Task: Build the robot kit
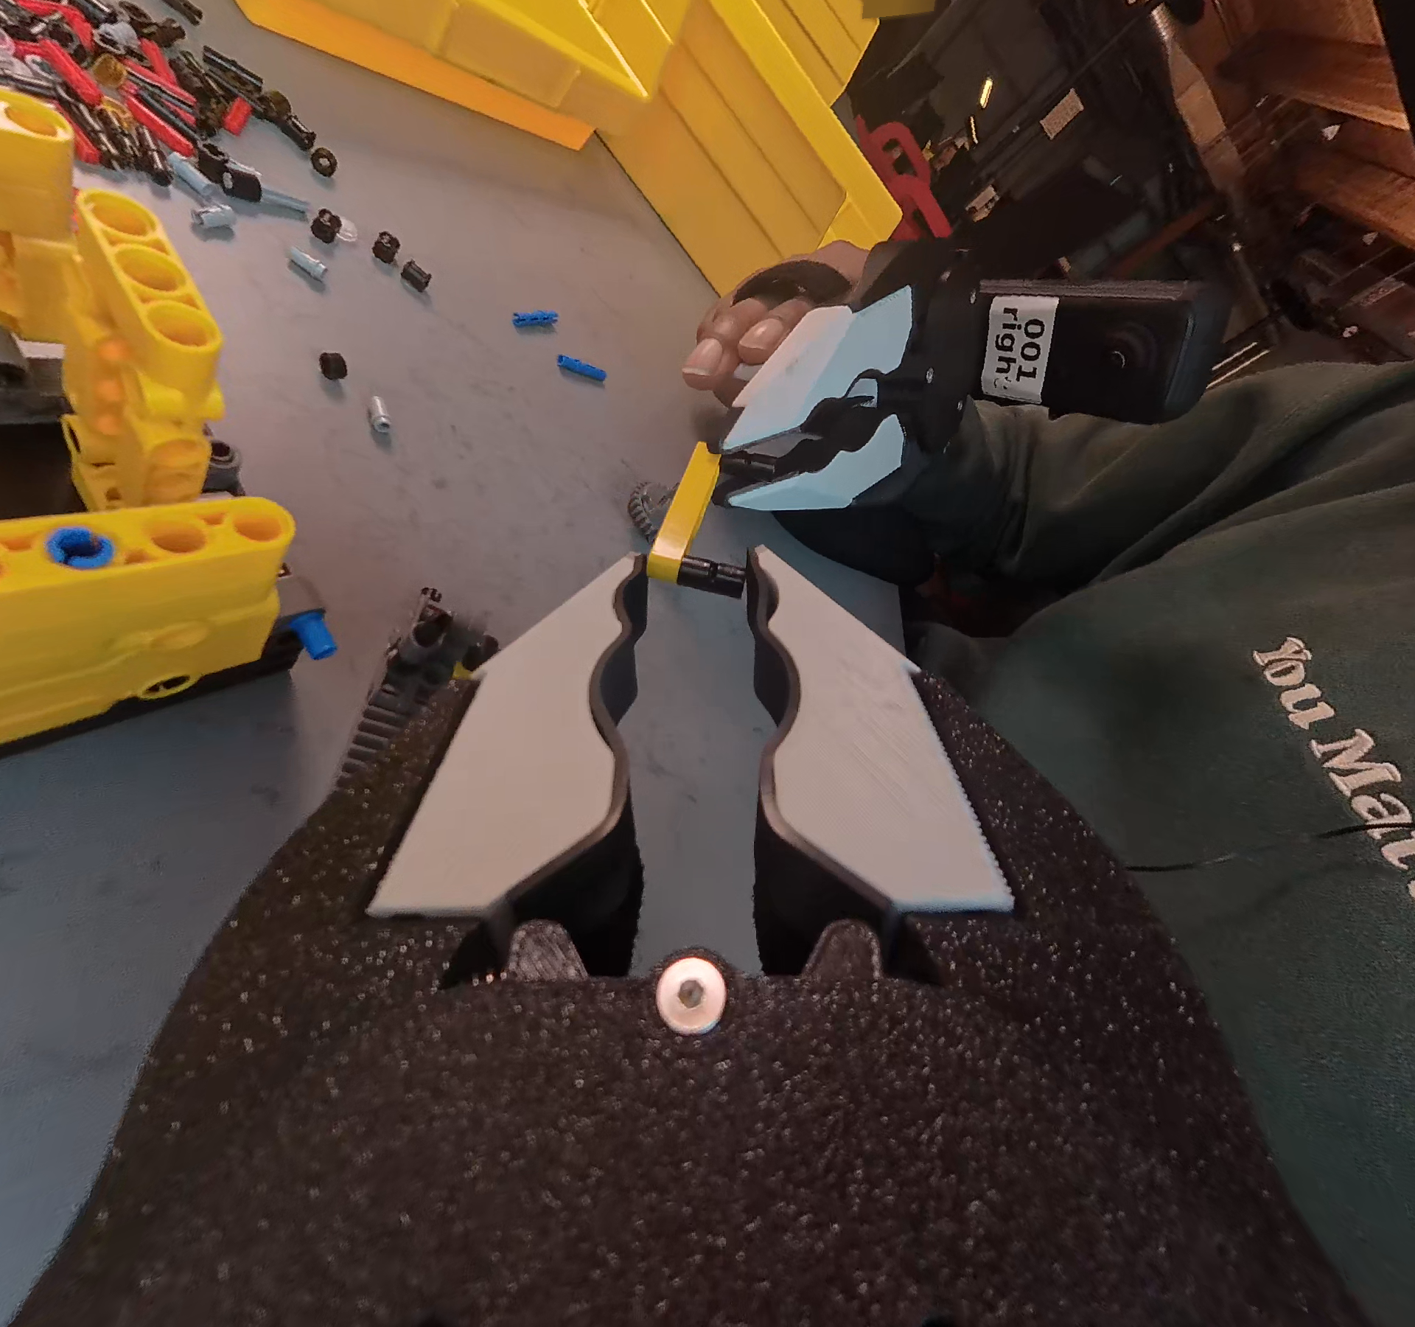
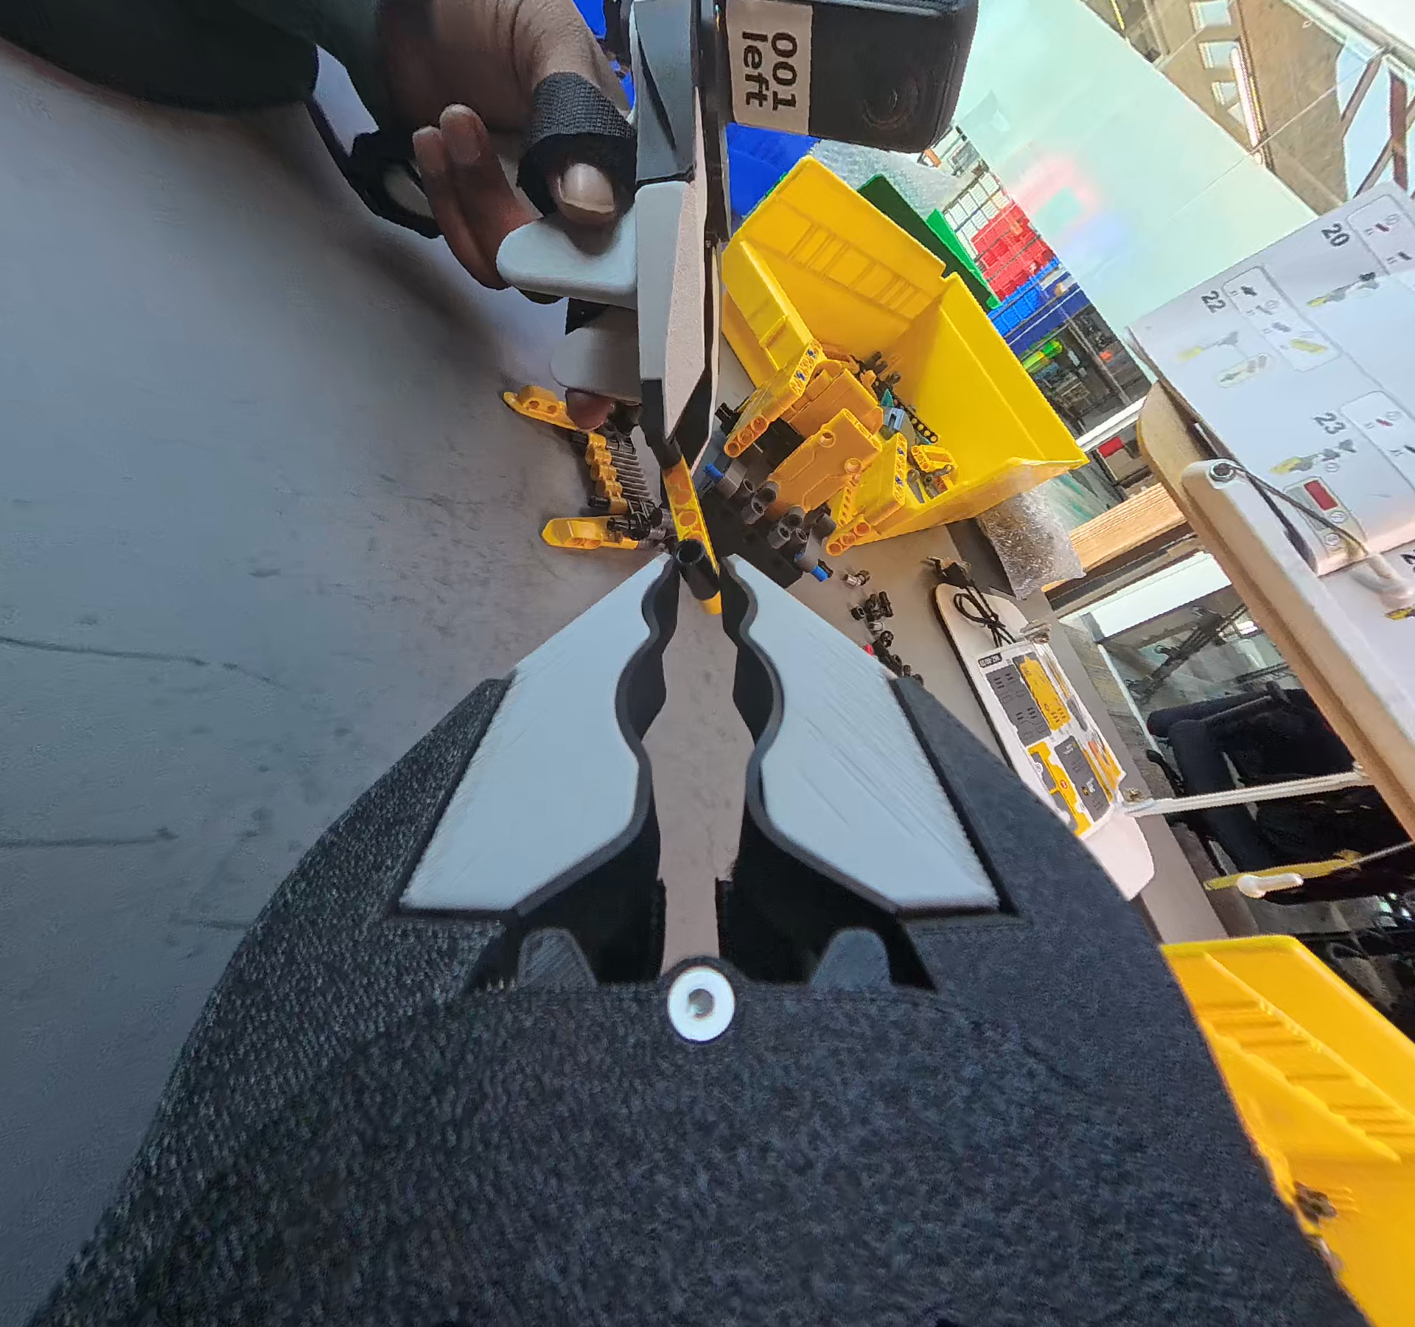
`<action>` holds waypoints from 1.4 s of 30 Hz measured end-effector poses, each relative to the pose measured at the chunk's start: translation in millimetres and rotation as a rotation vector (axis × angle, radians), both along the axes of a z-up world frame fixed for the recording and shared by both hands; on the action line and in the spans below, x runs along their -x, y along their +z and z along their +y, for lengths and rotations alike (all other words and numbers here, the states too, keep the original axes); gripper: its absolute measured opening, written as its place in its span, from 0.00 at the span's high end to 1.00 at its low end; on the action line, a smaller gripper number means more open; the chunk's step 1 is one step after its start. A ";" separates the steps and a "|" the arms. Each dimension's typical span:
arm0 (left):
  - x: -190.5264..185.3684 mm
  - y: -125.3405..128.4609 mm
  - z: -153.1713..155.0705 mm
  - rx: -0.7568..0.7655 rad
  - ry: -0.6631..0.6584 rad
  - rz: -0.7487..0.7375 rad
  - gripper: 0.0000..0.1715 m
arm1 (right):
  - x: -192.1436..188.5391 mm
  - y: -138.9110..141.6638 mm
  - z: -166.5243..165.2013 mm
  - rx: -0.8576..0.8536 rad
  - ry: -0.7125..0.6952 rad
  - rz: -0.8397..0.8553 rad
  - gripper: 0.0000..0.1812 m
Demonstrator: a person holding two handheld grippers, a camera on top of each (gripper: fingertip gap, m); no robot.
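Right tongs grip a yellow beam by one pin; left tongs stand apart around its other black pin, above the surface.

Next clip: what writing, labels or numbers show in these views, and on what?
I do not copy wording; these things bear it:
White sticker on the black camera, left wrist view: legible print.
Second white sticker on the other black camera, right wrist view: legible print.
Green sweatshirt: embroidered lettering, cut off.
Instruction sheet: step numbers.
Small leaflet on the table: too small to read.
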State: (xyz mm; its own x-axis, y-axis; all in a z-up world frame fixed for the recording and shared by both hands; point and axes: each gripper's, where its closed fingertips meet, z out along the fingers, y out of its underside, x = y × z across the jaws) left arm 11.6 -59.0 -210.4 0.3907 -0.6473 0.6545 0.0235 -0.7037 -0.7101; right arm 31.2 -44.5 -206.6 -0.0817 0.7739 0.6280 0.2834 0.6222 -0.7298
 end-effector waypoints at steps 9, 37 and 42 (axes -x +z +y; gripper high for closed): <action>-7.1 17.5 -6.0 -0.331 -0.028 0.122 0.86 | -1.7 14.5 -10.4 0.383 0.081 0.051 0.96; 21.1 3.5 34.7 -0.780 0.287 0.806 0.96 | 21.5 27.4 4.8 0.703 -0.091 0.062 0.91; 17.9 8.2 33.9 -0.958 0.291 0.981 0.96 | 29.0 25.4 4.1 0.776 -0.136 0.044 0.91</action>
State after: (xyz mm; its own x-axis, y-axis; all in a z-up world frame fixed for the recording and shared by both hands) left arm -6.3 -25.1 -202.1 0.6213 -0.4990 -0.6041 -0.6964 0.0017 -0.7176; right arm 2.1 -40.4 -181.2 0.0572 0.9938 -0.0951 0.2808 -0.1074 -0.9537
